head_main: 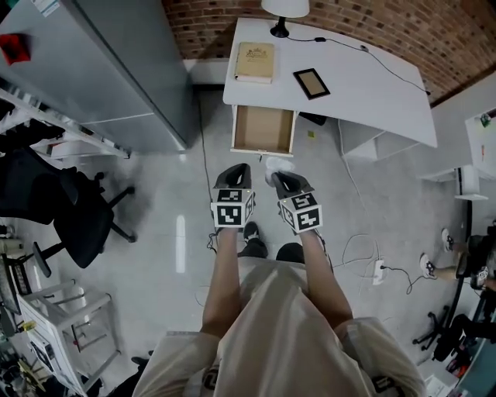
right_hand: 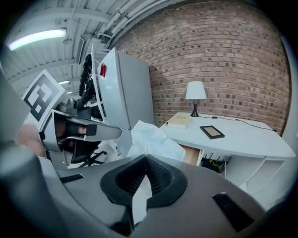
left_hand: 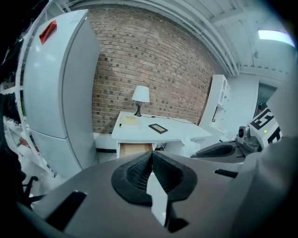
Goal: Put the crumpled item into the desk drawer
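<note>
claws: 2 | left claw [head_main: 239,172] is closed, nothing gripped | right claw [head_main: 280,180] is clamped on 1 crumpled item [head_main: 277,163], held over the floor just before the table [head_main: 364,85] | 1 drawer [head_main: 263,129] is pulled open | on table: 1 lamp [head_main: 284,9], 1 book [head_main: 255,61], 1 tablet [head_main: 311,83]

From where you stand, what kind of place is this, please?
Probably a workshop or lab with an office corner: a white desk with a lamp against a brick wall, an office chair, and a power strip on the floor.
</note>
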Available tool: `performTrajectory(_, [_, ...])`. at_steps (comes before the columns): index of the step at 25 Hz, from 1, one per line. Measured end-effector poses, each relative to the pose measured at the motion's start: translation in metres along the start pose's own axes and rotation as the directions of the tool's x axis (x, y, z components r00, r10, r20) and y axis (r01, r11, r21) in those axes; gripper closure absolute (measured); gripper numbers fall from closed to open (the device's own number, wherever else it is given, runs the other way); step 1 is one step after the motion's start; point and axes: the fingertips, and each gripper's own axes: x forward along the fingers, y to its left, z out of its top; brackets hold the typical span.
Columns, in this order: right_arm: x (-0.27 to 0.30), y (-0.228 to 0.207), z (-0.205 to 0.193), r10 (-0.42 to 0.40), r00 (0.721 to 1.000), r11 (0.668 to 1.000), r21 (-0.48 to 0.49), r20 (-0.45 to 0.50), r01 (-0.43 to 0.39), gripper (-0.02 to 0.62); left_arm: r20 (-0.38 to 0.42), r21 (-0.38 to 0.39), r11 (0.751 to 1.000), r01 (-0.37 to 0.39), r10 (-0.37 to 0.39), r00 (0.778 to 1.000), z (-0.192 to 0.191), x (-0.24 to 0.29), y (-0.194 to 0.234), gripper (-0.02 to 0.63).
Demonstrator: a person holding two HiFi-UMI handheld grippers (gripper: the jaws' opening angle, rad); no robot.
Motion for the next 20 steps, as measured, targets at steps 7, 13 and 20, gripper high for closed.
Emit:
performTrajectory(7, [0.016, -0.014, 0.007, -0.039, 0.999, 0.999, -0.011, -0.022, 0.039, 0.568, -0.005, 0.002, 0.998, 0.059, -0.059, 0.998, 0.012, 0.015, 0.003, 0.589])
performTrajectory(13, [0.032, -0.037, 0.010, -0.045, 0.999, 0.998, 0.033, -0.014, 0.045, 0.568, -0.051, 0.031, 0.998, 0.060, -0.058, 0.997, 0.006, 0.034, 0.008, 0.589])
performTrajectory(20, [0.060, -0.077, 0.012, -0.038, 0.999, 0.994, 0.105, -0.027, 0.041, 0.569, -0.106, 0.037, 0.998, 0.048, -0.044, 0.993, 0.013, 0.072, 0.018, 0.589])
